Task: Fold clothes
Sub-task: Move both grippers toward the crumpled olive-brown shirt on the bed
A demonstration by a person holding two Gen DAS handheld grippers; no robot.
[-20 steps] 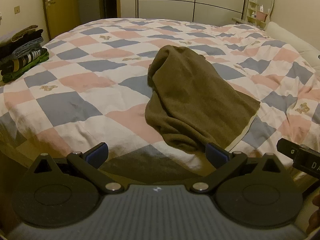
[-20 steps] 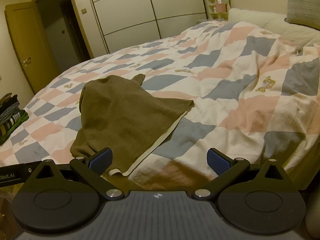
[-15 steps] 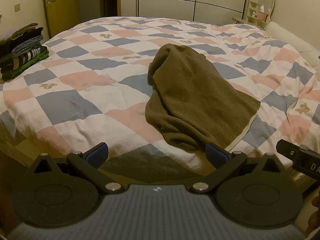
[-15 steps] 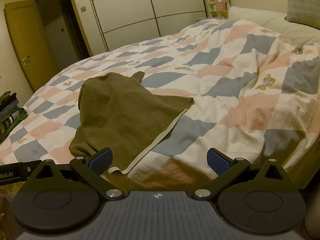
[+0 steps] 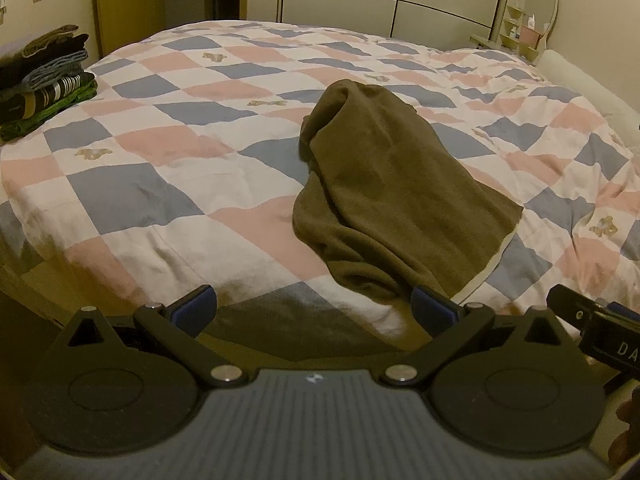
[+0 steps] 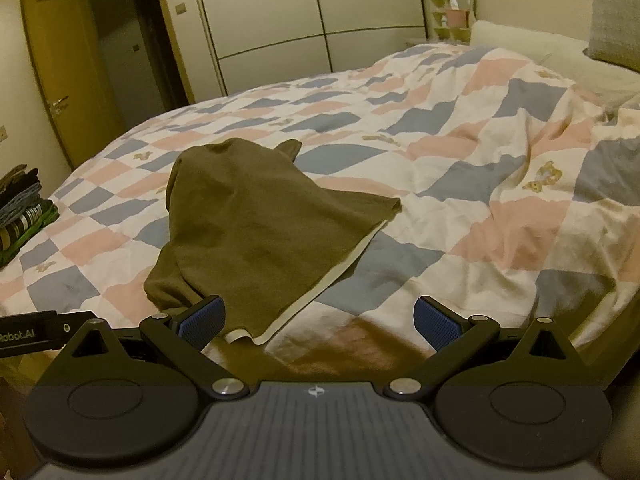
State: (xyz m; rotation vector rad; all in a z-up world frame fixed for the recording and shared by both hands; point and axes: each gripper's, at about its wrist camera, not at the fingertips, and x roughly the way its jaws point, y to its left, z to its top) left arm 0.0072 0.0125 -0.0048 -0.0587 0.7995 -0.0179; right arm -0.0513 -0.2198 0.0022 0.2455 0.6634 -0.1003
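Note:
An olive-brown garment [image 5: 392, 192] lies crumpled on the checked bedspread [image 5: 160, 168], its pale-edged hem toward the near edge of the bed. In the right wrist view the same olive-brown garment [image 6: 256, 232] fills the left middle, hem corner [image 6: 244, 336] nearest. My left gripper [image 5: 312, 308] hovers open just short of the bed's near edge, its right blue pad beside the garment's near fold. My right gripper [image 6: 318, 322] is open too, its left pad next to the hem corner. Nothing sits between either pair of fingers.
A stack of folded clothes [image 5: 44, 80] sits at the bed's far left, seen again as the stack of folded clothes [image 6: 24, 212]. Wardrobe doors [image 6: 280, 20], a wooden door [image 6: 60, 80] and a pillow [image 6: 616, 12] ring the bed. The right gripper's body [image 5: 600, 328] shows at the left view's edge.
Both cameras have dipped slightly and drifted toward the bed; the garment sits a little lower and nearer in each view. The cloth itself has not moved. Both grippers stay open.

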